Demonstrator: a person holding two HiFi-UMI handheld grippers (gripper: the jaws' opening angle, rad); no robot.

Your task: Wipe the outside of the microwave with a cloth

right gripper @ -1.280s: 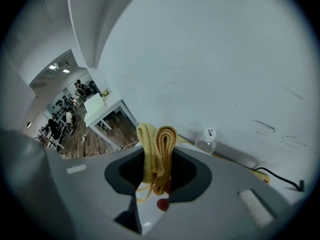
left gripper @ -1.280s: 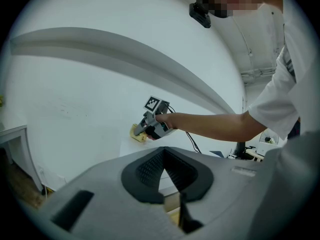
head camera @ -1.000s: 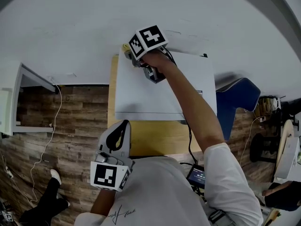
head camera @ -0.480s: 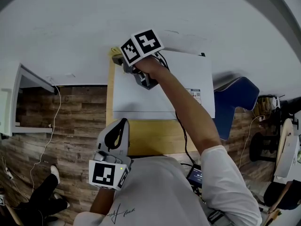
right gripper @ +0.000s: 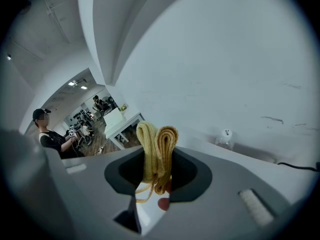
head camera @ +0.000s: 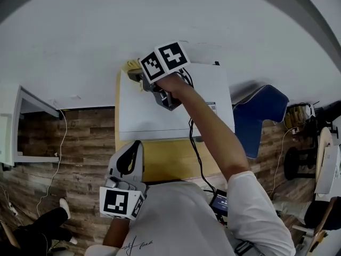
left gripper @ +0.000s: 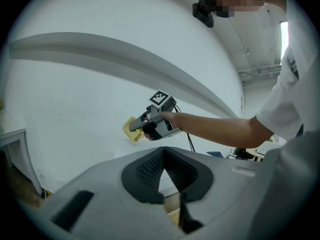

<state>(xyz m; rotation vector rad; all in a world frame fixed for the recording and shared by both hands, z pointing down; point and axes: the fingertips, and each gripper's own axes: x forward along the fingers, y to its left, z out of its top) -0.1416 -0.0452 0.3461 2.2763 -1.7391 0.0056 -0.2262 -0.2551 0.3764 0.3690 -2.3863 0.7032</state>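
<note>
The white wall (head camera: 160, 15) fills the far half of what we see from the head view. Against it stands the white microwave (head camera: 160, 111), its flat top panel facing us. It sits on a light wooden table (head camera: 170, 161), with plank flooring (head camera: 69, 137) to the left and a blue chair (head camera: 258, 113) to the right.

We reach the right gripper (head camera: 137, 72) out over the microwave's top to its rear left corner, close to the wall. Its own view shows the jaws clamped on a folded yellow cloth (head camera: 131, 65), whose doubled loops stick out past the tips. The cloth is at that corner, partly overhanging the left edge (whether it presses on the panel or hangs just above it, we cannot tell).

The left gripper (head camera: 133, 149) hangs low near our body, over the table's front and well apart from the microwave. Its jaws are together with nothing between them.

We judge the step in hand to be wiping the top panel, at the back corner. The front and side faces look not yet reached.

The next move probably calls for laying the protruding cloth flat on the panel and drawing it forward or across. The hard jaw tips should stay off the paint. After that, we would tilt the wrist to carry the cloth down the left side.
</note>
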